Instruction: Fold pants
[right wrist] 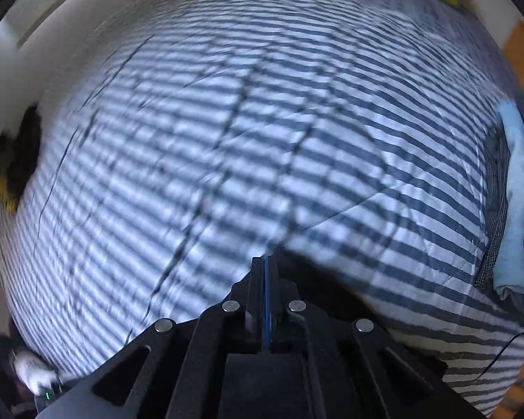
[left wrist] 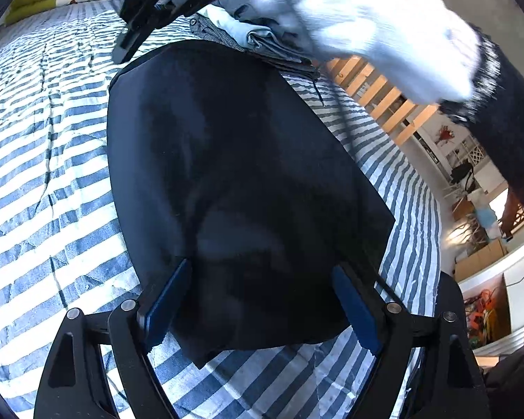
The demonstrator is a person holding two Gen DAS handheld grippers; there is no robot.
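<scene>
Blue-striped bedspread (right wrist: pixel 227 139) under folded black pants (left wrist: pixel 234 174)

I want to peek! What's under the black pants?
The blue-and-white striped bedcover shows all around the folded black pants. What lies directly beneath them is covered.

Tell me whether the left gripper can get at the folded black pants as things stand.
Probably yes. The left gripper stands open right over the near edge of the black pants lying flat on the striped bedspread, with nothing between them.
</scene>
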